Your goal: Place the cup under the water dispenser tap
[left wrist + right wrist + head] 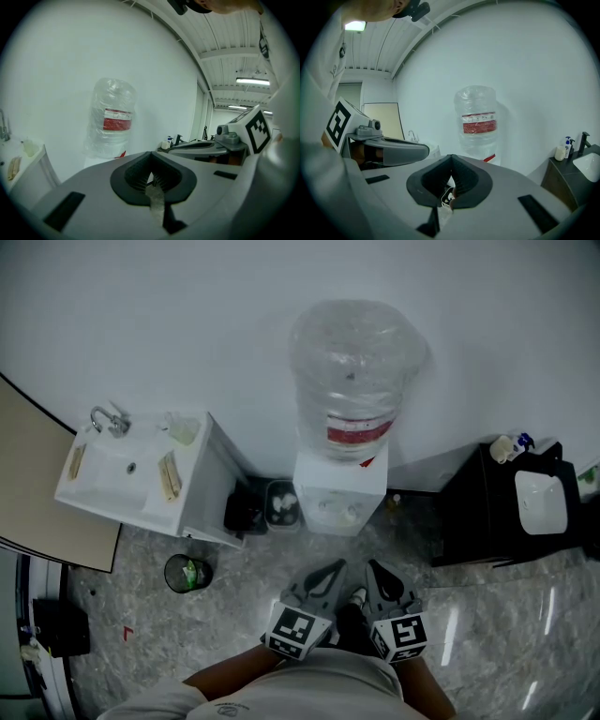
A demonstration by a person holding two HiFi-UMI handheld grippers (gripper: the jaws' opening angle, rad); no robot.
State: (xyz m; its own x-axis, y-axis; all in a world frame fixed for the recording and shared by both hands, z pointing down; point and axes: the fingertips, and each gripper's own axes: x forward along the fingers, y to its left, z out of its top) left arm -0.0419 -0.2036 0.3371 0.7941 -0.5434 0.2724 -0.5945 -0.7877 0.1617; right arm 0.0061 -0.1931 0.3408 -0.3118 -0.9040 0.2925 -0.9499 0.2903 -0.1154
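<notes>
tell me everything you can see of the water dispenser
The water dispenser is white and floor-standing, upright against the white wall. A large clear plastic bottle, wrapped in crinkly film, sits inverted on top, with a red and white label near its neck. Small taps show on its front, with nothing visible under them. A small bin stands close beside it, on its left in the head view.

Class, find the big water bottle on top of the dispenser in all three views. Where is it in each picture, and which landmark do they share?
Head view: water bottle, upper centre, against the wall.
Left gripper view: water bottle, left of centre.
Right gripper view: water bottle, just right of centre.
Shared landmark: small bottles on the dark counter, right of it in every view.
</notes>
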